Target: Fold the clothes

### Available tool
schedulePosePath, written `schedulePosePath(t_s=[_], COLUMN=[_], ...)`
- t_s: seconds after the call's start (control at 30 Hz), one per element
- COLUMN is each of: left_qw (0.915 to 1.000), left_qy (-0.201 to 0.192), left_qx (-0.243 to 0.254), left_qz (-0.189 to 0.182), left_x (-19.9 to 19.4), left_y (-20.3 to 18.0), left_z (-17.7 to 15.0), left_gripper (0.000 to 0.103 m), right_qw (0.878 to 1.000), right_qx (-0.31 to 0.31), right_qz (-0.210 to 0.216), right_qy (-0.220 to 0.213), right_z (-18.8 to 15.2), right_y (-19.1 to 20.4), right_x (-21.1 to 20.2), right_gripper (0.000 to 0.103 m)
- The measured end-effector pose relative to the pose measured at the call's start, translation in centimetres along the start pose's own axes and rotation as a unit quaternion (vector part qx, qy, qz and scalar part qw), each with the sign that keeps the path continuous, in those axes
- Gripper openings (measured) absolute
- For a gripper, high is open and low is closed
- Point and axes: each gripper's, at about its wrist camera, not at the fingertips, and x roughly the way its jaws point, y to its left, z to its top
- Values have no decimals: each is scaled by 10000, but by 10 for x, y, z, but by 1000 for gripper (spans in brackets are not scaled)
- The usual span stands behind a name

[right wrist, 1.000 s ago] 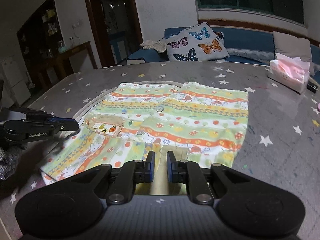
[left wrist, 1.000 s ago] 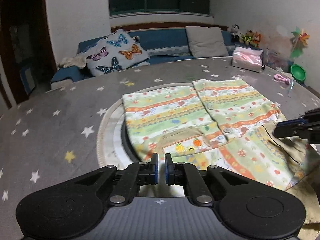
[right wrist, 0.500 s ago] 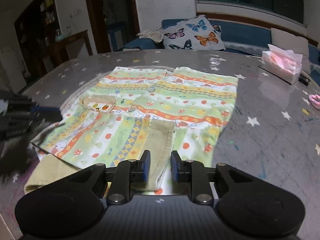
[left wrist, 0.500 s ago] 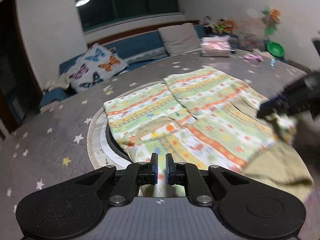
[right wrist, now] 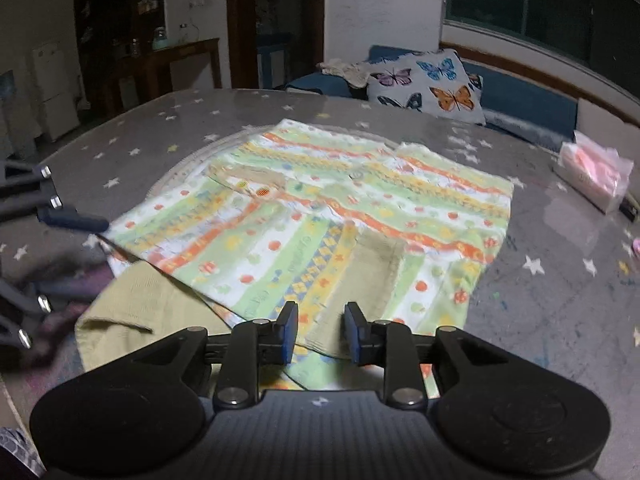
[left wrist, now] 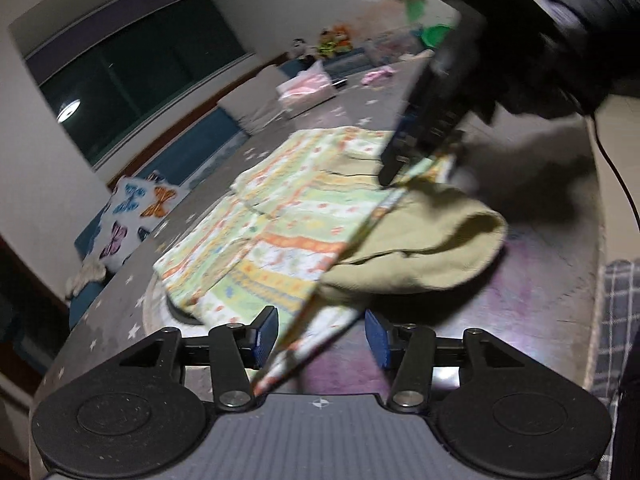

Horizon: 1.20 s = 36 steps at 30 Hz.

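A child's striped, fruit-print shirt (right wrist: pixel 320 216) lies spread on the grey star-pattern table (right wrist: pixel 560 300), with its plain khaki lining (right wrist: pixel 136 312) turned out at the near left. It also shows in the left wrist view (left wrist: pixel 280 232), with the khaki part (left wrist: pixel 420 256) bunched at the right. My left gripper (left wrist: pixel 320 338) is open, and a loose printed edge of the shirt runs between its fingers. My right gripper (right wrist: pixel 319 332) is open just above the shirt's near hem. The right gripper also shows in the left wrist view (left wrist: pixel 404 160), above the cloth.
A tissue pack (right wrist: pixel 596 176) sits on the table at the right. A butterfly cushion (right wrist: pixel 424 84) lies on the blue sofa (right wrist: pixel 524 100) behind the table. A wooden sideboard (right wrist: pixel 168 68) stands far left. A round mat (left wrist: pixel 160 300) lies under the shirt.
Both grippers have opened; earlier each was shut on the shirt's hem. The lower part of the shirt has come down with the khaki lining showing. The left view has swung right.
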Motion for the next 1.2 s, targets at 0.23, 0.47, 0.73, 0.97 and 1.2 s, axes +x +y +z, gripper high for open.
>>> schedulePosePath(t_s=[0.23, 0.47, 0.73, 0.97, 1.2], left_qw=[9991, 9977, 9973, 9909, 9814], left_qy=[-282, -520, -593, -559, -429], left_qx=[330, 421, -95, -1144, -1786], left_qz=[12, -70, -422, -429, -551], left_x=[8, 15, 23, 29, 45], left_y=[-18, -22, -4, 36, 66], left_z=[9, 18, 26, 35, 41], left_gripper=[52, 52, 11, 5, 5], right_qw=[9993, 9980, 9984, 9982, 9939], right_qx=[-299, -525, -325, -462, -931], right_qz=[238, 352, 467, 367, 549], right_qy=[-35, 57, 23, -80, -214], right_z=[7, 4, 2, -3, -8], right_y=[19, 28, 10, -6, 1], right_x=[4, 7, -6, -35, -46], right_gripper=[31, 32, 36, 47, 56])
